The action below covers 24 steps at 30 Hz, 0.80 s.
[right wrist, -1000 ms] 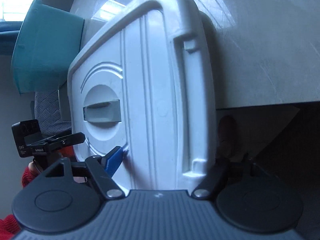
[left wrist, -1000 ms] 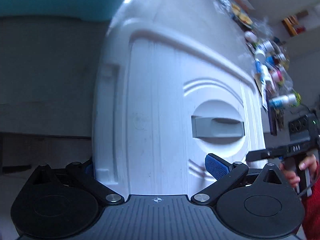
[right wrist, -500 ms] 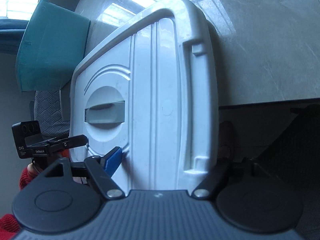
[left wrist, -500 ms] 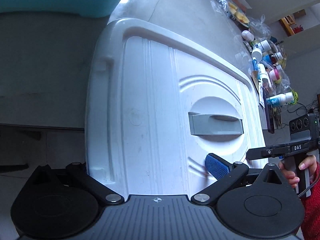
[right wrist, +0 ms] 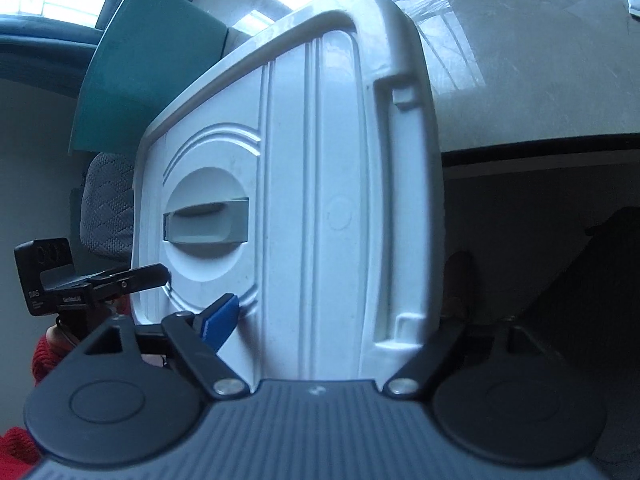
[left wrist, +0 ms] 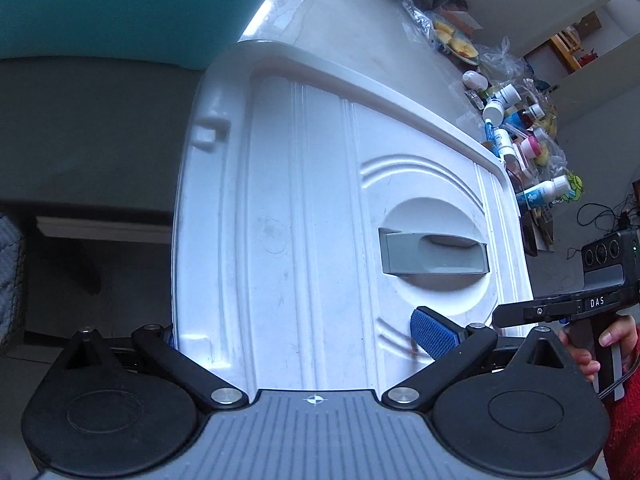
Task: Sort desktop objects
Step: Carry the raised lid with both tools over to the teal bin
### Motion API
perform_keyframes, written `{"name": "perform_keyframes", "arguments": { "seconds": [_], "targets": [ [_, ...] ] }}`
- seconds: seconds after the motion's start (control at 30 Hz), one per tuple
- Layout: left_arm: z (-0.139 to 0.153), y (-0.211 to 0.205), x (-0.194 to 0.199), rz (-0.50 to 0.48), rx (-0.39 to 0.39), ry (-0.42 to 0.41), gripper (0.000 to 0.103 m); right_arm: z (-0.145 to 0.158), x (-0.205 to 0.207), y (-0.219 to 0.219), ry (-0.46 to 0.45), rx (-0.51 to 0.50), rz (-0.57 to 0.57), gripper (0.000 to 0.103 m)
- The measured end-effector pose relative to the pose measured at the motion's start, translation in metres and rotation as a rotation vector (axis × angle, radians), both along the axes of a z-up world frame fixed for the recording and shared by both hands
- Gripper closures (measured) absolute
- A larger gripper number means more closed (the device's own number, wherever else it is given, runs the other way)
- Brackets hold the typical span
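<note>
Both grippers on the white lid, over the table edge.
Left wrist: left gripper (left wrist: 304,332) clamps white lid (left wrist: 312,208) near edge; grey handle (left wrist: 434,251) right of centre; bottles (left wrist: 516,132) beyond lid's far right corner. Right wrist: right gripper (right wrist: 332,320) straddles lid (right wrist: 320,184), jaws opening; teal bin (right wrist: 144,76) behind lid.
</note>
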<state>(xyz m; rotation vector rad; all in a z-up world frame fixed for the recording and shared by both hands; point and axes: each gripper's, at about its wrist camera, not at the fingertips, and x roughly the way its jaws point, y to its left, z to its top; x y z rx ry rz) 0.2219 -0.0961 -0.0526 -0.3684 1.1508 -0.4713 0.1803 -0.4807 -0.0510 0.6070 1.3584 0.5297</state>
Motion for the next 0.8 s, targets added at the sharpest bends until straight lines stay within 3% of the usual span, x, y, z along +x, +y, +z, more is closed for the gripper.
{"name": "perform_keyframes", "arguments": {
  "seconds": [0.23,0.57,0.8],
  "targets": [
    [0.025,0.040,-0.054,0.066,0.006,-0.029,0.000,0.018,-0.027,0.017,-0.027,0.010,0.059,0.020],
    [0.066,0.094,-0.097,0.115,0.017,-0.107,0.000,0.057,-0.054,0.030,-0.078,0.022,0.081,0.020],
    [0.092,0.151,-0.124,0.123,0.027,-0.116,0.000,0.077,-0.083,0.097,-0.112,0.034,0.078,0.020]
  ]
}}
